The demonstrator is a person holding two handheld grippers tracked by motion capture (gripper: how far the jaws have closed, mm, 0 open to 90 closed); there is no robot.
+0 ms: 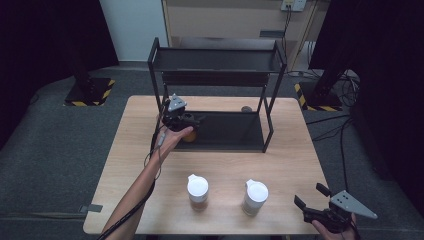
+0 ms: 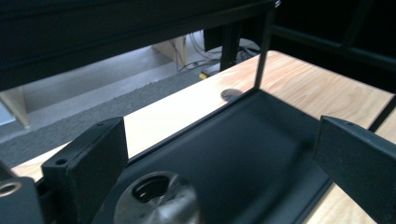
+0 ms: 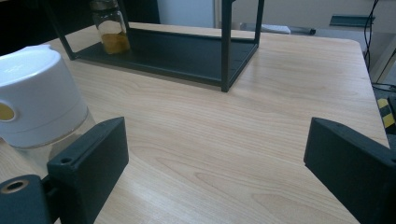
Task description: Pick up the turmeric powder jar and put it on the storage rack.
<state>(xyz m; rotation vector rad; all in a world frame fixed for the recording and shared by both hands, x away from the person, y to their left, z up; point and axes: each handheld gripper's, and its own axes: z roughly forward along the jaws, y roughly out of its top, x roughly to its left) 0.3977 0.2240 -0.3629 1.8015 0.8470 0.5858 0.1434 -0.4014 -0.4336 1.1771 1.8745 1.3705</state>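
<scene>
Table: pale wood, bare between the rack and the near jars.
Rack: black metal, two shelves, rigid; its lower tray lies on the table.
White-lidded jars: one left of centre, one to its right — both near the front edge, upright, well apart from the rack.
Spice jar: on the tray's left end, metal lid between the jaws; glass, likely light but slippery and breakable — best held round the body below the lid.
Left gripper: jaws spread wide, clasping nothing.
Right gripper: jaws apart, empty, near the right front corner.
</scene>
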